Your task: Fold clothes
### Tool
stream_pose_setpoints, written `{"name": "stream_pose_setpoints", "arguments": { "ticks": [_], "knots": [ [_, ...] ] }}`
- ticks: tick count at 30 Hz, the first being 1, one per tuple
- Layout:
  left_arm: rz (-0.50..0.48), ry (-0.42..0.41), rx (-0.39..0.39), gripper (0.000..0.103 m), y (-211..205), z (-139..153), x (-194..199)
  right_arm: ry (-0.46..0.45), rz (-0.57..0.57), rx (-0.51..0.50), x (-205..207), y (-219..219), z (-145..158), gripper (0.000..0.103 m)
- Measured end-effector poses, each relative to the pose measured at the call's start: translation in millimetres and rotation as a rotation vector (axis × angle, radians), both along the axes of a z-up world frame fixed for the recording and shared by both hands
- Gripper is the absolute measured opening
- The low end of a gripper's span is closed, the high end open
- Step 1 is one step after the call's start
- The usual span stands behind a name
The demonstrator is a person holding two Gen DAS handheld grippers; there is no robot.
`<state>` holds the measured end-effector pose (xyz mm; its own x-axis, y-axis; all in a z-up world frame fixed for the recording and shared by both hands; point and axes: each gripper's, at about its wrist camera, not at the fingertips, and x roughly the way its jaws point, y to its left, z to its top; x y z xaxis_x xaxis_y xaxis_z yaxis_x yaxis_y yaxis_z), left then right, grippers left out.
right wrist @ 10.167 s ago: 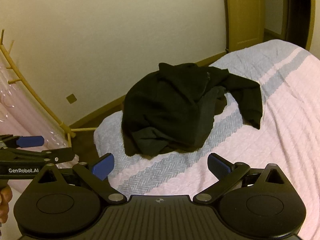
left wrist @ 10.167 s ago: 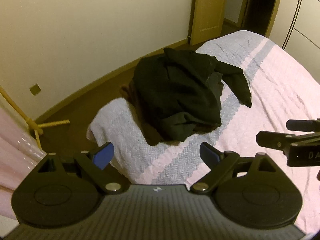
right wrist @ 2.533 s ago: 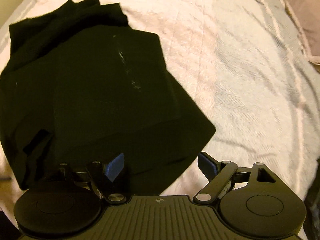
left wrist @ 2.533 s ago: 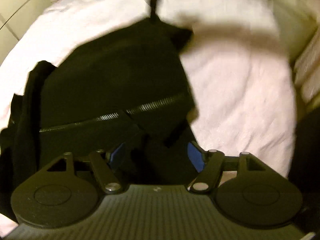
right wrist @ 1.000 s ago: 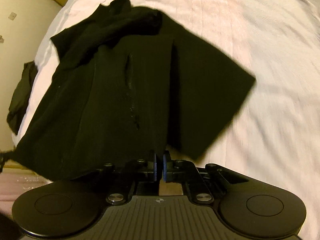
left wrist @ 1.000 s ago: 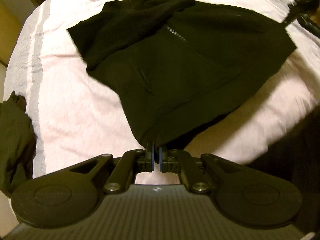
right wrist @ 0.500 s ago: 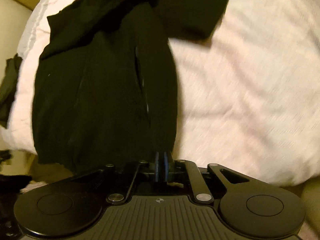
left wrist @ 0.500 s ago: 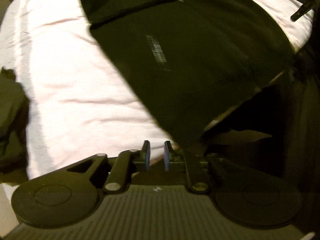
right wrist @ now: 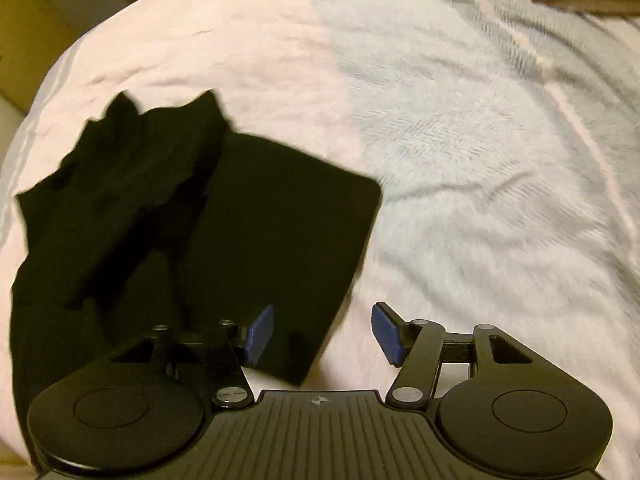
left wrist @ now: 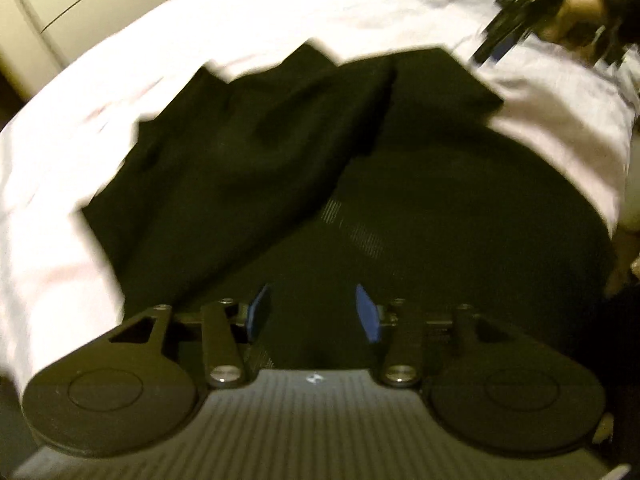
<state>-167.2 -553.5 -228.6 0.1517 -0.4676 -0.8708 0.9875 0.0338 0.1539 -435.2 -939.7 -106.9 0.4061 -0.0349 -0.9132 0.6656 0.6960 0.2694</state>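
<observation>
- both views smeared by motion; edges of the black jacket soft, its folds hard to read
- jacket lies spread on the pale bedspread, near edge cut off under the gripper bodies; a zipper line shows faintly
- left gripper tilted steeply down over the jacket, blue pads apart, jaws just been opening, only cloth below them, not pinched
- right gripper also angled down, jaws just been opening, pads apart; jacket's right corner lies under the gap, loose
- in the left view, far right, a hand holds the other gripper, blurred
</observation>
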Motion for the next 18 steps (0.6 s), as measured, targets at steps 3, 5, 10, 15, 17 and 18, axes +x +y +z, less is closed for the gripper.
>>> {"name": "stream_pose_setpoints", "arguments": {
  "ticks": [3,5,10,15,17,18],
  "knots": [
    [-0.027,0.005,-0.028,0.06,-68,-16,-17,-0.011,-0.054,0.1,12,-23,-37,0.058],
    [-0.039,0.011,-0.036,0.062,-105,-29,-26,-0.052,-0.109,0.165,13,-33,-51,0.049],
    [-0.115,-0.01,-0.035,0.064,-174,-64,-42,-0.081,-0.07,0.129,9,-48,-18,0.002],
    [-0.148,-0.135,-0.021,0.064,-219,-84,-51,-0.098,-0.104,-0.157,-41,-85,64,0.002],
    [-0.152,-0.168,-0.003,0.063,-229,-91,-52,-0.109,-0.114,-0.167,-61,-97,70,0.002],
    [-0.157,-0.173,0.008,0.056,-231,-93,-52,-0.101,-0.113,-0.172,-66,-100,69,0.002]
  ]
}}
